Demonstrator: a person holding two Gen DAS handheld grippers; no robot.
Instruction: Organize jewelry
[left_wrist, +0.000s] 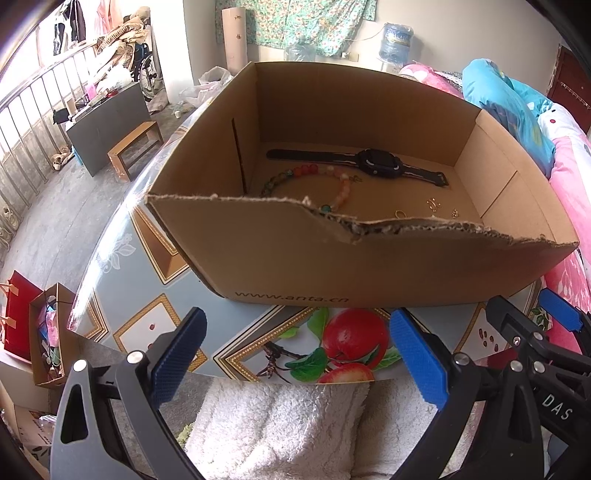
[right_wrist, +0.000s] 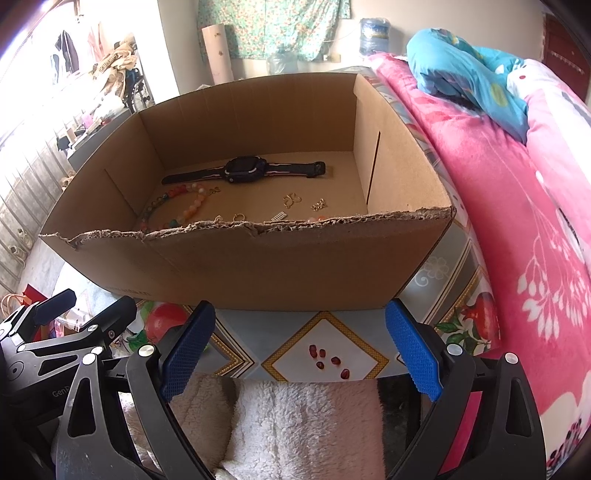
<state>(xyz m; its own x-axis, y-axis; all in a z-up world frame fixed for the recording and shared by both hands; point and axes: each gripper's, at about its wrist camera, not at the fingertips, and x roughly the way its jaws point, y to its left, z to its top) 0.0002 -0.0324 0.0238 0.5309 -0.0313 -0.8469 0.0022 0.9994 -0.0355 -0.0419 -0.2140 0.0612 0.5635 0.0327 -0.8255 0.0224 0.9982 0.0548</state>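
An open cardboard box with a torn front wall stands on the table. On its floor lie a black watch, a coloured bead bracelet, and small gold pieces: earrings, a chain bit and a ring. My left gripper is open and holds nothing, just short of the box front. My right gripper is open beside it, also holding nothing. Each gripper shows at the edge of the other's view.
The table has a fruit-print cloth with dark red seed shapes near its front edge. White fluffy fabric lies below the grippers. A bed with a pink blanket runs along the right. Bags stand on the floor at left.
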